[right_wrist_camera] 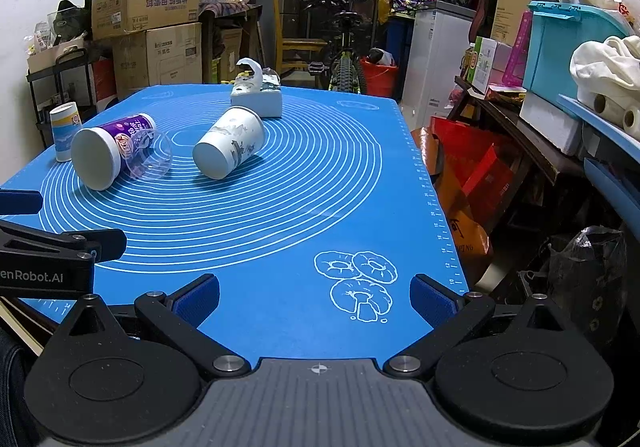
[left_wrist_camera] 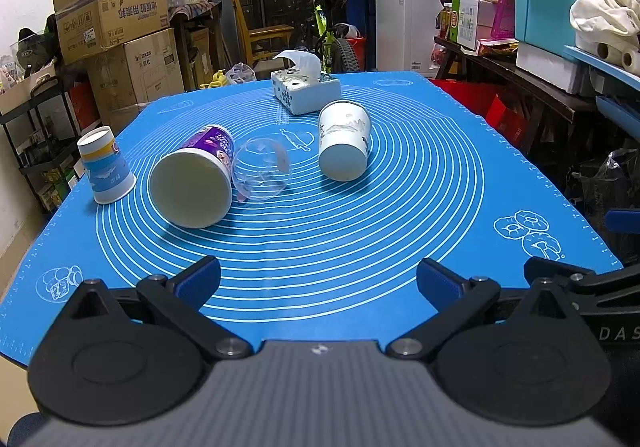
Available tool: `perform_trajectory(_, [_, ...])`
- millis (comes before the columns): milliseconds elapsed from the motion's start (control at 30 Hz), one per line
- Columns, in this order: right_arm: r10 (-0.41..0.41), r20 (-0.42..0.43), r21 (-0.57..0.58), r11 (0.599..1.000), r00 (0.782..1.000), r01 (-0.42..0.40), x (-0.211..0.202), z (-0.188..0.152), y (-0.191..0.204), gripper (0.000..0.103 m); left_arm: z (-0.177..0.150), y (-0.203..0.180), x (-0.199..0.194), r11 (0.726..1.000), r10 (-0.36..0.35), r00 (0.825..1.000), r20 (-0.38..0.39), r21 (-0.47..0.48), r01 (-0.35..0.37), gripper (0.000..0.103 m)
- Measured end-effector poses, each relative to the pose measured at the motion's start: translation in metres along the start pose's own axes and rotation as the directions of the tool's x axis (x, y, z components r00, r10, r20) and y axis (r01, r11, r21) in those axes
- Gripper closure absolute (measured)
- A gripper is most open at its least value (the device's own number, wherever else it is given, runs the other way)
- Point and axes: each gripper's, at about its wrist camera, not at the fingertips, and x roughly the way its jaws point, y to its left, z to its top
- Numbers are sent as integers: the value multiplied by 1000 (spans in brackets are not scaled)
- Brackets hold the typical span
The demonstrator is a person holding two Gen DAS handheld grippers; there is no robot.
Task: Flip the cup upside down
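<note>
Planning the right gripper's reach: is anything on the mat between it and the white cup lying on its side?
Nothing visible: only bare blue mat lies between the open right gripper and the white cup.

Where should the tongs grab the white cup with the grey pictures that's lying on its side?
Probably around the middle of the white cup, one finger on each curved side. It lies on the blue mat with its flat closed bottom facing the open right tongs, so come from above or the near side. The tissue box sits just behind its far end.
</note>
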Motion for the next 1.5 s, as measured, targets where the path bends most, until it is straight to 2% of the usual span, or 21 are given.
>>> perform_trajectory(700, [7, -11, 12, 1000, 1000, -7, 5, 3, -3, 2, 3, -2, 1, 1000, 2, 1000, 0, 3, -2, 0])
perform_trajectory(867, [6, 3, 26, 1000, 1000, -6, 11, 17, -13, 2, 11, -4, 11, 1000, -8, 1000, -9, 4, 8, 0])
perform_trajectory(933, [-2, 19, 41, 999, 1000, 1, 14, 26, -19, 2, 16, -7, 16, 1000, 4, 1000, 10, 20, -4, 0])
perform_trajectory(1100, [-32, 43, 59, 998, 999, 29, 29, 49, -33, 2, 41, -16, 41, 997, 35, 997, 69, 60, -39, 0])
perform_trajectory(1233, [-58, 45, 79, 995, 997, 54, 45, 62, -45, 2, 61, -21, 77, 997, 36, 998, 49, 69, -39, 0])
perform_trajectory(1400, [-86, 22, 120, 989, 996, 83, 61, 64, -61, 2, 76, -28, 111, 995, 68, 995, 72, 71, -73, 0])
perform_trajectory(1500, [-98, 5, 124, 987, 995, 97, 69, 61, -67, 2, 83, -34, 127, 995, 62, 995, 78, 77, -68, 0])
